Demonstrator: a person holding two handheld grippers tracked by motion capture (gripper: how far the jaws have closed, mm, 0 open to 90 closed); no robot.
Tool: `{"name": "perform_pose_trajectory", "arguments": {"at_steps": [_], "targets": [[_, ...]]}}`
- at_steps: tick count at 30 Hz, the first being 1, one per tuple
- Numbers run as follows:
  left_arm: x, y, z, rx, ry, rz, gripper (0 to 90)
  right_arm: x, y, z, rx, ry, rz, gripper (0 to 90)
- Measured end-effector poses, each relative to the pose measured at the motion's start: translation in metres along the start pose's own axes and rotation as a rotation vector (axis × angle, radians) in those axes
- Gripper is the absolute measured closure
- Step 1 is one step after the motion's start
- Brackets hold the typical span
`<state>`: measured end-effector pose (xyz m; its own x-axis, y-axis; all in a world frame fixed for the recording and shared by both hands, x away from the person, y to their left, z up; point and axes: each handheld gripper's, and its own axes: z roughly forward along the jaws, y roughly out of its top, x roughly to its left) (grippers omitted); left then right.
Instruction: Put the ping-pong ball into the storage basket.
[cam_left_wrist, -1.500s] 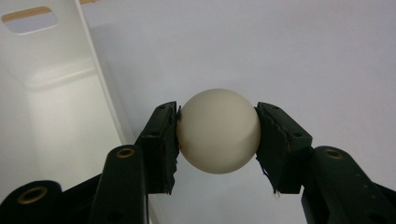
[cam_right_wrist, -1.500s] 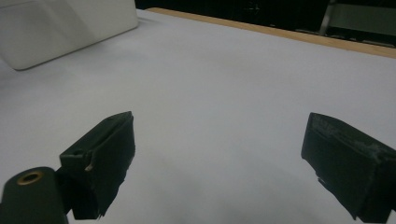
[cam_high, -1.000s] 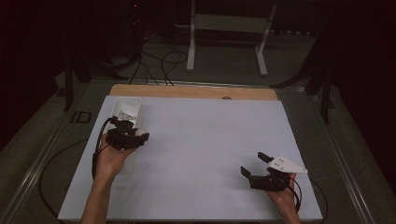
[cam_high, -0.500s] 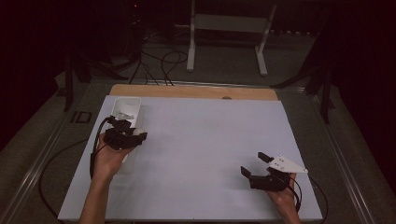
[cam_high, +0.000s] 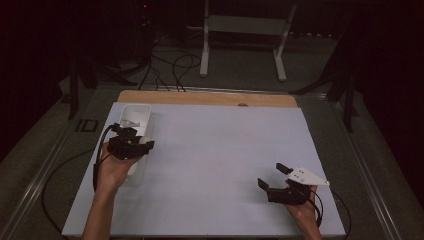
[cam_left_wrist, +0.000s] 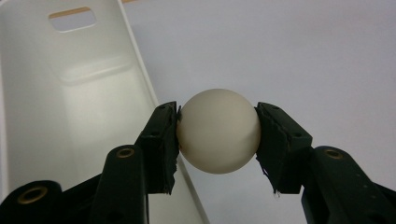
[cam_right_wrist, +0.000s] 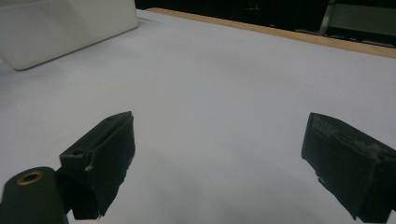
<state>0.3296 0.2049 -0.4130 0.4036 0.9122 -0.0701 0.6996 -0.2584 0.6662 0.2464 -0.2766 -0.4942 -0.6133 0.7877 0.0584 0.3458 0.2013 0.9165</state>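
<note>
A white ball (cam_left_wrist: 218, 130) sits pinched between the two black pads of my left gripper (cam_left_wrist: 217, 140). It hangs just above the long right rim of a white plastic bin (cam_left_wrist: 70, 116). In the high view the left gripper (cam_high: 141, 145) is over that bin (cam_high: 136, 111) at the table's left, with the ball (cam_high: 146, 141) a pale spot at its tip. My right gripper (cam_high: 271, 176) rests low near the front right of the table. Its jaws stand wide apart with nothing between them (cam_right_wrist: 217, 158).
A pale sheet (cam_high: 220, 150) covers the table, with a wooden strip (cam_high: 210, 98) along the far edge. The bin (cam_right_wrist: 60, 28) lies far off to the left of the right gripper. Cables (cam_high: 172, 65) and a white stand (cam_high: 245, 30) are on the floor behind.
</note>
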Motion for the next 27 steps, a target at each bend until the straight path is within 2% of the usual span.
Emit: {"name": "perform_pose_trajectory", "arguments": {"at_steps": [27], "targets": [[0.012, -0.001, -0.005, -0.003, 0.032, -0.009, 51.2, 0.000, 0.000, 0.000, 0.002, 0.002, 0.003, 9.5]]}}
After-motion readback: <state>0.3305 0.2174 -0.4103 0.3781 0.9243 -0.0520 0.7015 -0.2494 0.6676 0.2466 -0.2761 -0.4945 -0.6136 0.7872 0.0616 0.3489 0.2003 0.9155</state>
